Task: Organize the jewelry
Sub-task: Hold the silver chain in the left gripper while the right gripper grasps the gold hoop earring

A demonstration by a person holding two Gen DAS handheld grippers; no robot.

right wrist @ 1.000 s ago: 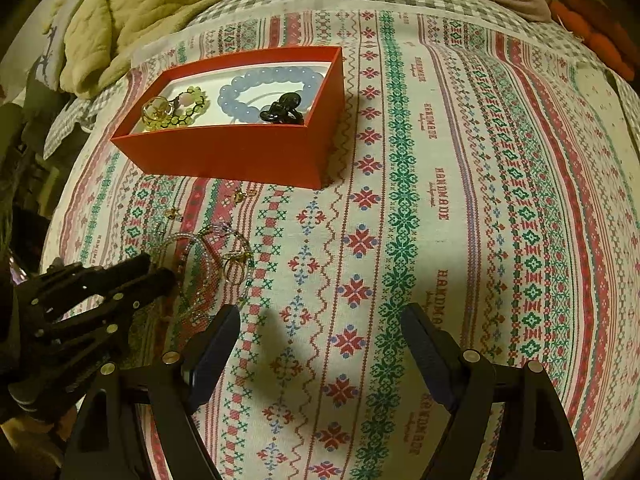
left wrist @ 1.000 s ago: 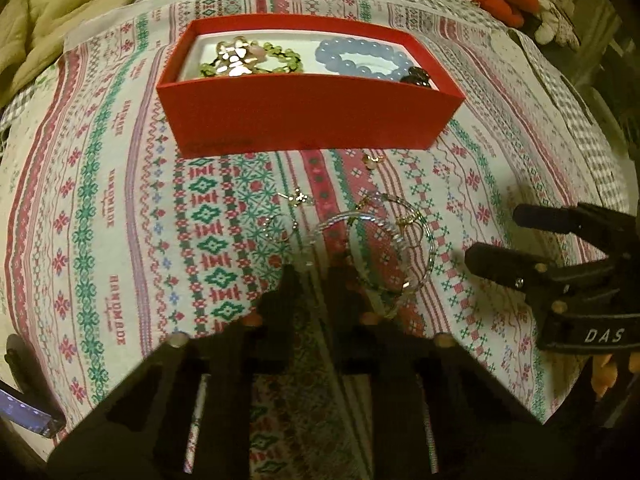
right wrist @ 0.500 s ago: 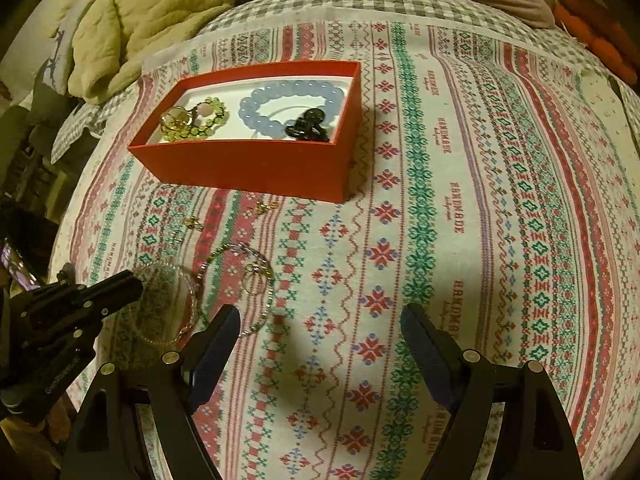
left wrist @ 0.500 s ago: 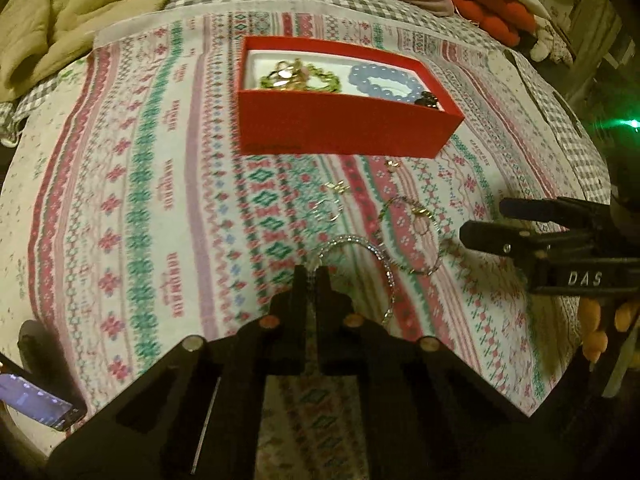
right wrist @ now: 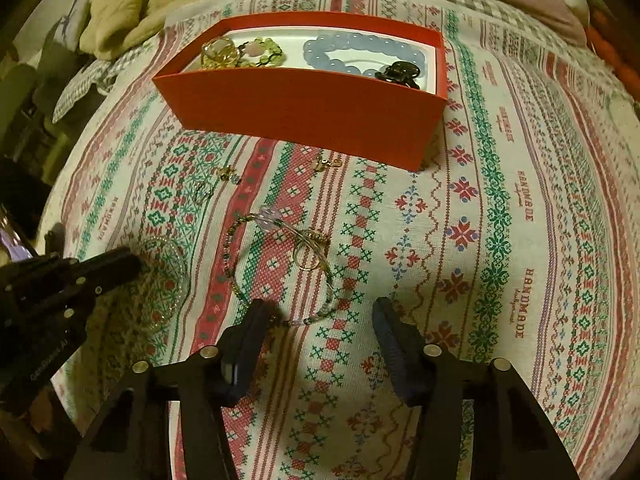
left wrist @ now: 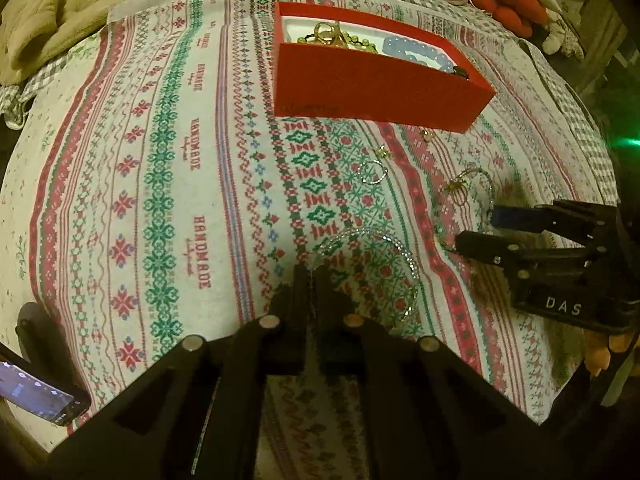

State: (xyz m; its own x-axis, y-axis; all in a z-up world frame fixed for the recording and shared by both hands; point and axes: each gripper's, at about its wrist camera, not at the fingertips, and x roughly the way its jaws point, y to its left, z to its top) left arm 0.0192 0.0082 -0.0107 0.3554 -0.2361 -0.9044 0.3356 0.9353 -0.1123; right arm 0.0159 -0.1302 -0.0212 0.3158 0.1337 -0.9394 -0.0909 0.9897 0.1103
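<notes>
A red box (left wrist: pixel 380 88) (right wrist: pixel 304 116) on the patterned cloth holds a green bead bracelet (right wrist: pixel 264 50), a blue bead bracelet (right wrist: pixel 360 54) and a black piece (right wrist: pixel 398 72). My left gripper (left wrist: pixel 310 276) (right wrist: pixel 134 260) is shut on a clear crystal bracelet (left wrist: pixel 400 246) (right wrist: pixel 180 272), whose loop lies on the cloth. A beaded bracelet with a gold ring (right wrist: pixel 236 276) (left wrist: pixel 468 184) lies before my right gripper (right wrist: pixel 320 312) (left wrist: pixel 478 229). Its jaws are closing, with the bracelet's near edge between them, and the pads do not press on it.
Small gold earrings (right wrist: pixel 228 174) (right wrist: pixel 326 163) and a thin hoop (left wrist: pixel 372 172) lie on the cloth in front of the box. A phone (left wrist: pixel 36 394) rests at the near left edge. A rumpled blanket (left wrist: pixel 60 8) and orange plush (left wrist: pixel 500 0) lie beyond the cloth.
My left gripper has pulled the clear bracelet leftward, away from the beaded one. The right gripper has come over the beaded bracelet and its jaws have narrowed.
</notes>
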